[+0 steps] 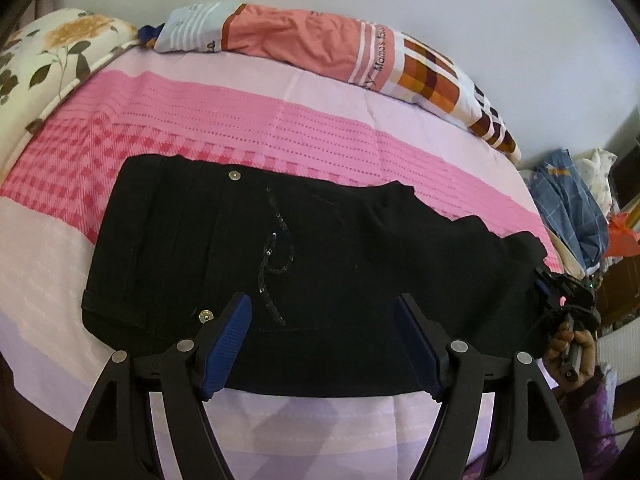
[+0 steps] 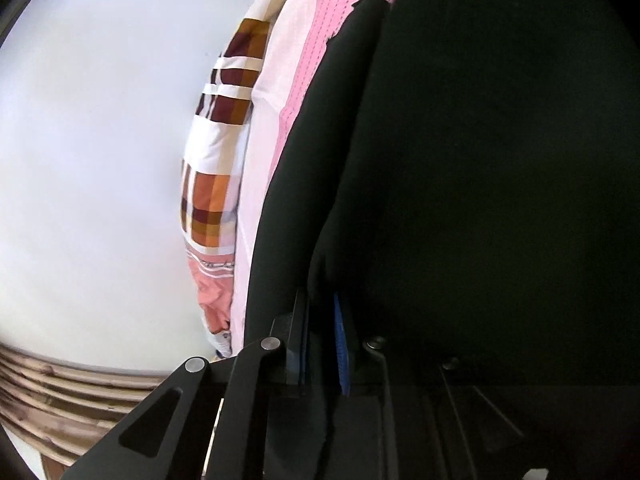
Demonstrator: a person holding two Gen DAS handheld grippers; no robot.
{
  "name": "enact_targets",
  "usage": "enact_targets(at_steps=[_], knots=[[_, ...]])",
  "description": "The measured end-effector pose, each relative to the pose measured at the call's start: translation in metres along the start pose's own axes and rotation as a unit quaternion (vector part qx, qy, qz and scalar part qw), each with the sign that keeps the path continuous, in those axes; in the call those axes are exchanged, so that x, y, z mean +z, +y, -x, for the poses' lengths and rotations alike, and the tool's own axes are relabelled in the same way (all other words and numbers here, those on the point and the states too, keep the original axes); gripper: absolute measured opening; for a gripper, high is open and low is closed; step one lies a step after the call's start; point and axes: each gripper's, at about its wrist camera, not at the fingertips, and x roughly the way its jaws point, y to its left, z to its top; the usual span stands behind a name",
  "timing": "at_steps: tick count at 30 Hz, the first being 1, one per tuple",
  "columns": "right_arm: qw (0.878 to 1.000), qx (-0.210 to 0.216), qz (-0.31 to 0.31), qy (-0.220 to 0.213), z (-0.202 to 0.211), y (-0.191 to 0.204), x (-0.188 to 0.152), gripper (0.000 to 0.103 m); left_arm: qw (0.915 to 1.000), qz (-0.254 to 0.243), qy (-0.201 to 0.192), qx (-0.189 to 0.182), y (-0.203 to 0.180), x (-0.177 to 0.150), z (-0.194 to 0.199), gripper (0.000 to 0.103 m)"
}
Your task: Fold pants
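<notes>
Black pants (image 1: 320,248) with metal studs and a sequin trim lie folded across the pink bed sheet (image 1: 200,112). My left gripper (image 1: 324,300) hovers over their near edge. It is open, with its blue pads wide apart and nothing between them. At the pants' right end a hand holds my right gripper (image 1: 550,286). In the right wrist view the right gripper (image 2: 320,300) is shut on a fold of the black pants (image 2: 480,160). The cloth rises between its blue pads and fills most of the view.
A long orange and checked pillow (image 1: 312,44) lies along the wall at the back, with a floral pillow (image 1: 60,52) at the left. A heap of clothes (image 1: 572,208) sits past the bed's right end. Wooden slats (image 2: 60,392) show below the white wall.
</notes>
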Motion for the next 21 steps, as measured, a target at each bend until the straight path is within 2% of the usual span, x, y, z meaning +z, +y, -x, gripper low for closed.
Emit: enact_targets(at_steps=[2,4,7,11,13,14,15,16,17,19,21], knots=[[1.000,-0.013,0.007,-0.002,-0.006,0.007,0.008,0.013,1.0000,0.006,0.006,0.001,0.003,0.000,-0.001,0.074],[0.999,-0.036,0.020,-0.005,-0.010,0.018,0.015,0.007,0.9998,0.013,0.012,-0.001,0.006,0.001,-0.003,0.074],[0.999,-0.033,0.016,-0.012,-0.009,0.020,0.024,0.006,0.9995,0.024,0.018,-0.007,0.009,0.000,-0.006,0.074],[0.994,-0.018,0.094,-0.050,0.043,0.056,0.004,0.006,0.9993,0.022,0.028,-0.005,0.008,0.000,-0.006,0.074],[0.987,-0.023,0.139,-0.072,0.078,0.074,-0.014,0.006,0.9993,0.022,0.028,-0.009,0.009,0.000,-0.005,0.074],[0.981,-0.041,0.169,-0.084,0.091,0.082,-0.023,0.006,0.9993,0.023,0.028,-0.011,0.010,0.000,-0.005,0.075],[0.966,-0.084,0.221,-0.100,0.104,0.092,-0.037,0.006,0.9992,0.023,0.029,-0.011,0.011,0.000,-0.006,0.076],[0.957,-0.112,0.245,-0.105,0.110,0.093,-0.045,0.006,0.9992,0.024,0.030,-0.012,0.011,-0.001,-0.007,0.077],[0.956,-0.132,0.244,-0.095,0.115,0.081,-0.051,0.006,0.9991,0.025,0.032,-0.013,0.012,-0.002,-0.010,0.077],[0.976,-0.137,0.157,-0.063,0.117,0.031,-0.049,0.006,0.9986,0.029,0.042,-0.014,0.012,-0.005,-0.017,0.077],[0.985,-0.145,0.081,-0.050,0.119,-0.023,-0.052,0.006,0.9978,0.033,0.053,-0.020,0.012,-0.007,-0.023,0.077]])
